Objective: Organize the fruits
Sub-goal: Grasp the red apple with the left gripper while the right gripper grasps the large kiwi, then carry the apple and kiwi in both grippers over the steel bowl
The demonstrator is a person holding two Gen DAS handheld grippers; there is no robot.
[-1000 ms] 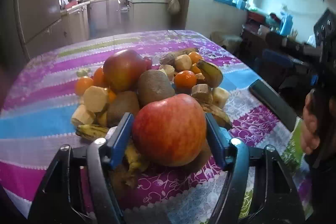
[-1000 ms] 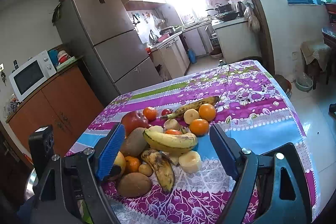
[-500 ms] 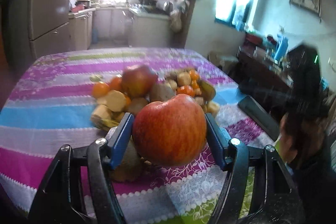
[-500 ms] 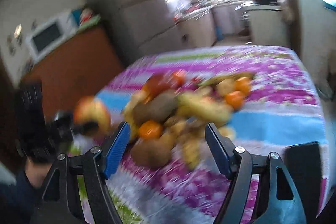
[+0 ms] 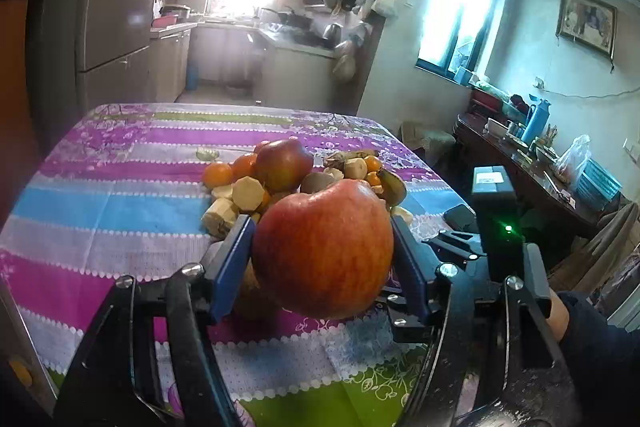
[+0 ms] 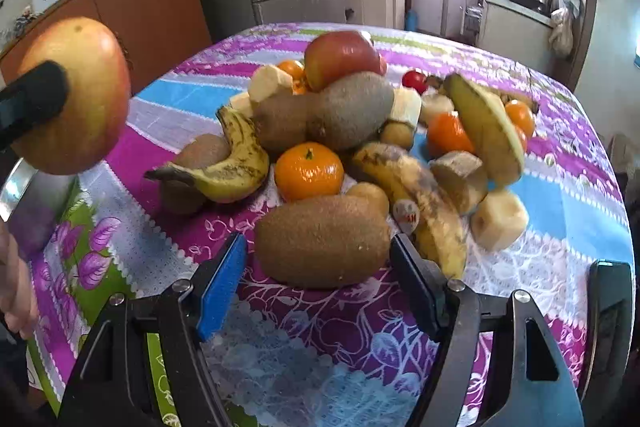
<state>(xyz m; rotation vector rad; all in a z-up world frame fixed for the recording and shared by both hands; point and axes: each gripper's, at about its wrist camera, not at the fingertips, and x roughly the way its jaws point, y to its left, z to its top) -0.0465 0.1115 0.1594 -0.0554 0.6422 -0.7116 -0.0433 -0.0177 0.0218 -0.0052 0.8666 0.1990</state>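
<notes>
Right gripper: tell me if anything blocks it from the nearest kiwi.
Nothing visible does. The right gripper is open, its jaws either side of the nearest kiwi, which lies on the tablecloth at the front of the fruit pile. A spotted banana lies close beside its right end, near that jaw.

The table [image 6: 580, 211] is covered with a striped floral cloth [image 5: 100, 203] in purple, blue, white and green. A pile of fruit lies on it: kiwis [image 6: 324, 241], bananas [image 6: 420, 195], tangerines [image 6: 309, 171], peeled pieces [image 6: 500, 219] and a red apple [image 6: 342, 57].
</notes>
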